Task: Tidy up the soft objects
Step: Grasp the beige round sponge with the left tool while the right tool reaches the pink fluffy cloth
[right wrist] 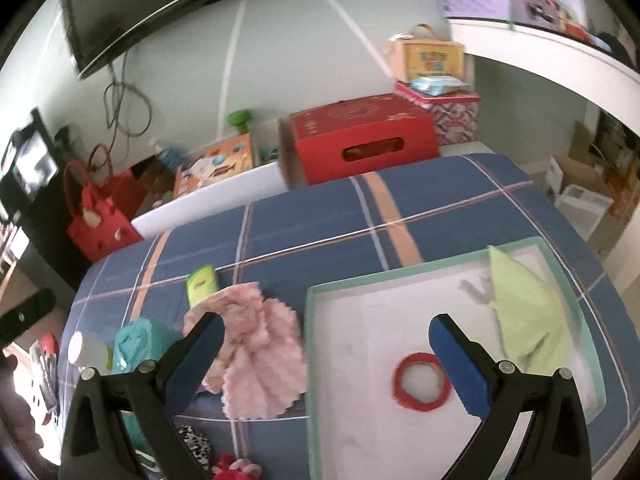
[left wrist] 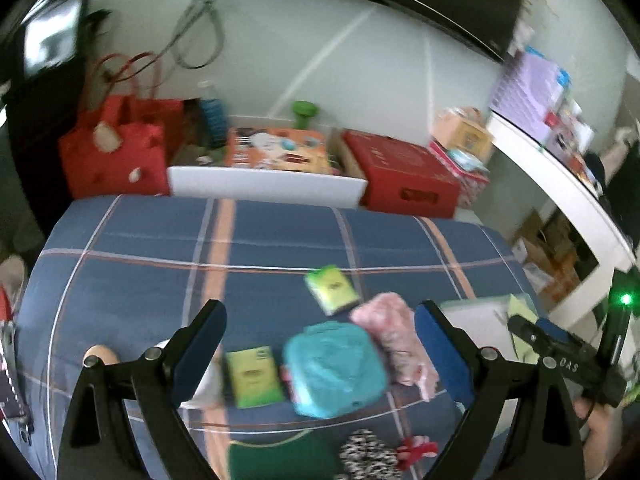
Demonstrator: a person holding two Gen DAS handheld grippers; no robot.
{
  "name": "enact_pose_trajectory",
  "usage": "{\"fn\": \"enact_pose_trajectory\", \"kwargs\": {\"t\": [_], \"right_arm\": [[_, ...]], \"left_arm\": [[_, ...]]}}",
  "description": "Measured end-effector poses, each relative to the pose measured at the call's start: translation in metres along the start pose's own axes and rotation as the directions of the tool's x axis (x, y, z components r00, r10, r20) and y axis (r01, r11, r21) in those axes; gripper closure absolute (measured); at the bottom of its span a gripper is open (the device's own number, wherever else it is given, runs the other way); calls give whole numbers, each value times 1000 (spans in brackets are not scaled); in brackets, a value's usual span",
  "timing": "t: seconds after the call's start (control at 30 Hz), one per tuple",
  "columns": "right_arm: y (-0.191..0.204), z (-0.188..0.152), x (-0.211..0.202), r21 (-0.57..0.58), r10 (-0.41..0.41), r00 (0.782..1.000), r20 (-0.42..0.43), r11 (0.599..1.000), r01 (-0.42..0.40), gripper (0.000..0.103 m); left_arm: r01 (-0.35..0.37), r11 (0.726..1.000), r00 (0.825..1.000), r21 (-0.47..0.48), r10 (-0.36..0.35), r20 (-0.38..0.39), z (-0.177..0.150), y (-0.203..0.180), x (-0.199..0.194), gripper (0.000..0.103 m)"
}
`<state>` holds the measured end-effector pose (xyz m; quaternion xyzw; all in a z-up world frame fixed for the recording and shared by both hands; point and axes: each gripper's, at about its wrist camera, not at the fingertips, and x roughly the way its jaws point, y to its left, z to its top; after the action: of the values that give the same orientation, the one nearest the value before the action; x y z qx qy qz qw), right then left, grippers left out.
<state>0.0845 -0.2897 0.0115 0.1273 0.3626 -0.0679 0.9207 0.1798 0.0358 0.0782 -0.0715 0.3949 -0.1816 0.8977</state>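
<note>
On the blue plaid bed lie soft items: a teal pouch, a pink fluffy cloth, two green packets, a leopard-print scrunchie and a red hair tie. My left gripper hangs open above the teal pouch. In the right wrist view a shallow mint-rimmed box holds a light green cloth and a red band. My right gripper is open over the box's left edge, beside the pink cloth. The teal pouch lies at far left.
Beyond the bed stand a red box, a red gift bag, a white bin with an orange box, and a white shelf at right. The right-hand gripper body shows at the left view's right edge.
</note>
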Motion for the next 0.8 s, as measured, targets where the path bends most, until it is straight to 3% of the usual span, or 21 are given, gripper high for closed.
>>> {"fn": "enact_pose_trajectory", "kwargs": {"t": [0.37, 0.47, 0.8], "right_arm": [[57, -7, 32, -119, 32, 994, -100, 992, -44, 0], [70, -8, 41, -148, 30, 992, -121, 988, -47, 0], [90, -12, 63, -185, 30, 984, -178, 981, -63, 0]], "left_arm": [[-119, 982, 993, -144, 115, -38, -9, 81, -1, 8], [-173, 963, 984, -205, 163, -67, -14, 104, 0, 8], [-202, 908, 979, -367, 179, -96, -27, 166, 1, 8]]}}
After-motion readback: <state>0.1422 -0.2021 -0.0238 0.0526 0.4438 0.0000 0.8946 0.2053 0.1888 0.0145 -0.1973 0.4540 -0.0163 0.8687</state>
